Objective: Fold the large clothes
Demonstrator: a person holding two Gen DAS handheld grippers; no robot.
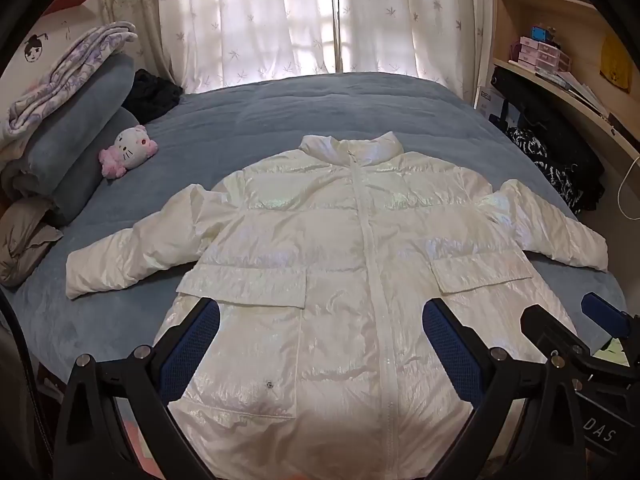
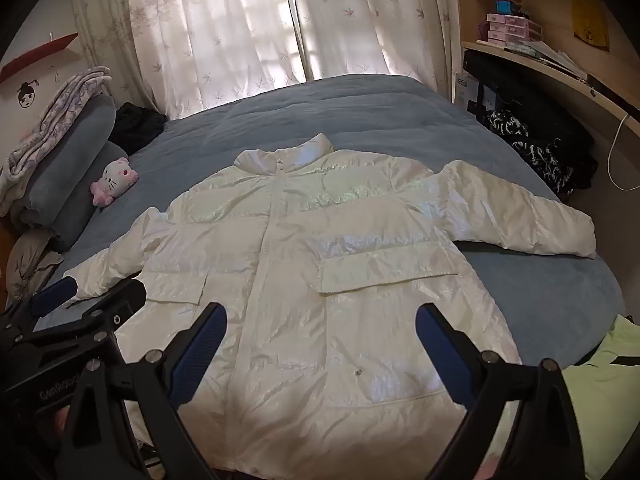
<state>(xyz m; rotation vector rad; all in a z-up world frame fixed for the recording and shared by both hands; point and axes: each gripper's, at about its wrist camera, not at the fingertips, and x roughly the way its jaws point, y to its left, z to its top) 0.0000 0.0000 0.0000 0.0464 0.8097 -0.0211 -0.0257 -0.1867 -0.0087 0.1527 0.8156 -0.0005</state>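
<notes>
Lying flat and zipped on the blue bed [image 1: 280, 112], the white puffer jacket [image 1: 352, 248] has its collar toward the far, curtained edge and its hem at the near edge, under both grippers. Its two sleeves spread outward, one toward the left edge of the bed and one toward the right edge, and a flap pocket sits on each front panel.

The left gripper [image 1: 320, 344] hovers over the lower front of the jacket with its jaws spread wide and nothing between the blue pads but the fabric below; whether the pads touch the cloth cannot be told. The right gripper [image 2: 320, 344] hangs likewise over the hem with its jaws wide apart and gripping nothing. The two tools stand just beside each other, each showing at the edge of the other's view.

Around the jacket, a pink and white plush toy [image 1: 128, 150] lies near the left edge of the bed against a stack of rolled blue bedding [image 1: 80, 136], which carries a folded floral blanket [image 1: 68, 76]. A dark garment [image 1: 154, 92] is bunched at the far left corner. A grey cloth [image 1: 24, 240] slumps at the left edge below the bedding. A pale green garment [image 2: 604, 392] lies off the near right corner. Past the right edge stand wooden shelves [image 1: 560, 8] and a pile of black and white clothes [image 1: 556, 164]. Patterned curtains [image 1: 280, 16] hang behind the far edge. Nothing rests on the jacket itself.
</notes>
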